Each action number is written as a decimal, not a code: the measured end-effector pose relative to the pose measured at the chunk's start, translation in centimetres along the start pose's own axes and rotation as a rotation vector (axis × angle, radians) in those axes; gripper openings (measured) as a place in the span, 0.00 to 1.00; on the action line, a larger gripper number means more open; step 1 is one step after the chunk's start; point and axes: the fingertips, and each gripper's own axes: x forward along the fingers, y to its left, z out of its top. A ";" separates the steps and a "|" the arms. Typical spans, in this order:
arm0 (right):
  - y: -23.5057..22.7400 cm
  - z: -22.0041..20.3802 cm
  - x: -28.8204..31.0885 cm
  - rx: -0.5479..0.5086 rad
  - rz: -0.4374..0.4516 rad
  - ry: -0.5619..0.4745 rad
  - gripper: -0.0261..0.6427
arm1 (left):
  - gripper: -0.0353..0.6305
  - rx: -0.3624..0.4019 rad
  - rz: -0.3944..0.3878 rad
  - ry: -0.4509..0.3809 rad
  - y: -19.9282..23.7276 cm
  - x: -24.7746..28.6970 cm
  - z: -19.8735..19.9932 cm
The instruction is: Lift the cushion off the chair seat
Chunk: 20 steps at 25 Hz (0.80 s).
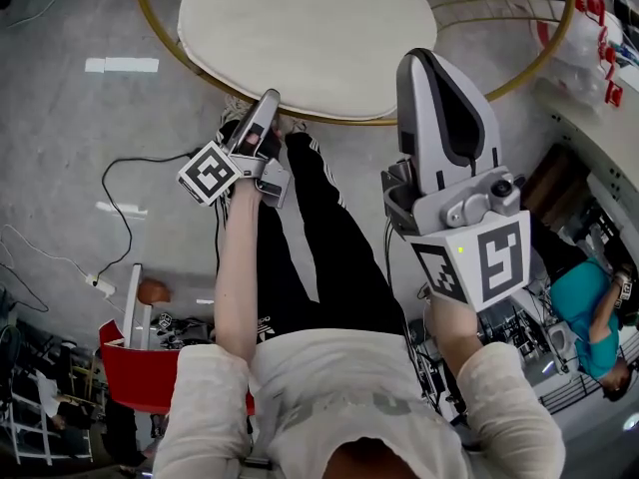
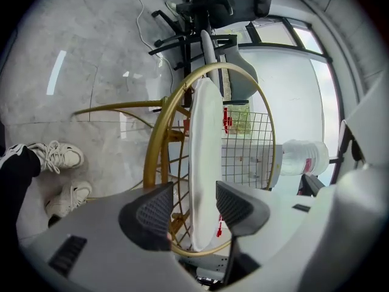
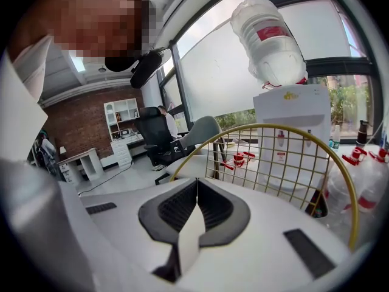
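Observation:
A round cream cushion lies on the seat of a gold wire chair. My left gripper is at the cushion's near edge. In the left gripper view the cushion shows edge-on, in line with the gap between the jaws of the left gripper and just beyond them. They stand open and do not touch it. My right gripper is held higher, to the right of the cushion and off the chair. In its own view the right gripper is shut with nothing in it, facing the chair's wire back.
A water dispenser with a big bottle stands behind the chair. Black office chairs are farther off. Cables trail on the grey floor at left, near a red chair. The holder's shoes are by the chair. Another person is at right.

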 end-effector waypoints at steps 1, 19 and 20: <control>0.0 -0.1 0.0 0.003 0.001 0.001 0.06 | 0.37 -0.003 -0.007 0.002 -0.1 0.3 0.0; -1.0 -0.8 -0.8 0.060 0.001 -0.007 0.06 | 0.37 -0.045 -0.075 0.003 -2.1 4.2 0.5; -1.1 -0.8 -0.8 0.063 0.002 -0.006 0.06 | 0.37 -0.036 -0.078 0.005 -2.2 4.3 0.5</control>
